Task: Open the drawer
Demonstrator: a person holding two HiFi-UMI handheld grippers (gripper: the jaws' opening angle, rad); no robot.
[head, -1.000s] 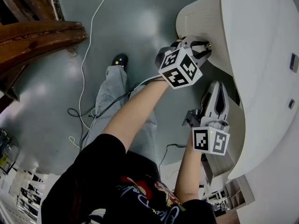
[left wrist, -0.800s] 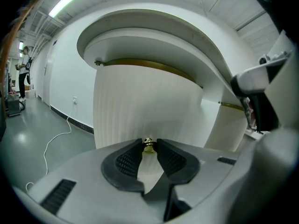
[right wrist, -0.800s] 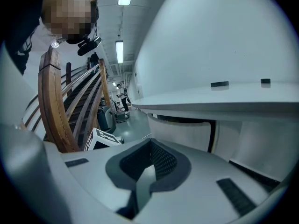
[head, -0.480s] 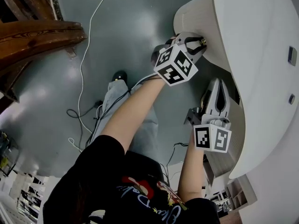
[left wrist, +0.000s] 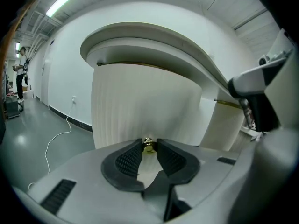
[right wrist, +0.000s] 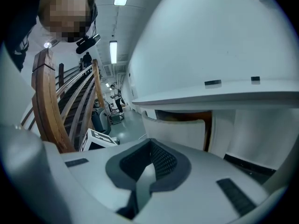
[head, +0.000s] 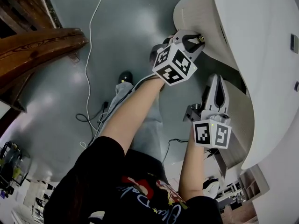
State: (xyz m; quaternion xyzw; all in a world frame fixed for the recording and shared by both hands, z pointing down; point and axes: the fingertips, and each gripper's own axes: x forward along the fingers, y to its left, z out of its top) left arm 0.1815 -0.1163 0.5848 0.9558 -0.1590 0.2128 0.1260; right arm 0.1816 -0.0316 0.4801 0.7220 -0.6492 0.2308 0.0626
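Observation:
The drawer front [head: 187,10] is a curved, ribbed white panel under the white desk top [head: 261,55], with a small brass knob [head: 202,39]. My left gripper [head: 198,38] is shut on that knob. In the left gripper view the knob [left wrist: 149,143] sits pinched between the two black pads of the left gripper [left wrist: 149,147], against the ribbed panel [left wrist: 140,101]. My right gripper [head: 218,83] hangs lower beside the desk's side, jaws together and holding nothing. The right gripper [right wrist: 150,158] faces the curved drawer panel [right wrist: 180,132], which stands out from a dark opening.
White and black cables [head: 88,55] trail over the grey floor. A wooden stair rail [head: 37,45] curves along the left. The person's leg and dark shoe [head: 125,76] stand below the drawer. A person [left wrist: 21,73] stands far off down the hall.
The left gripper keeps its hold on the knob and the right gripper stays beside the desk. The head view has shifted, and the person's foot now appears lower in it.

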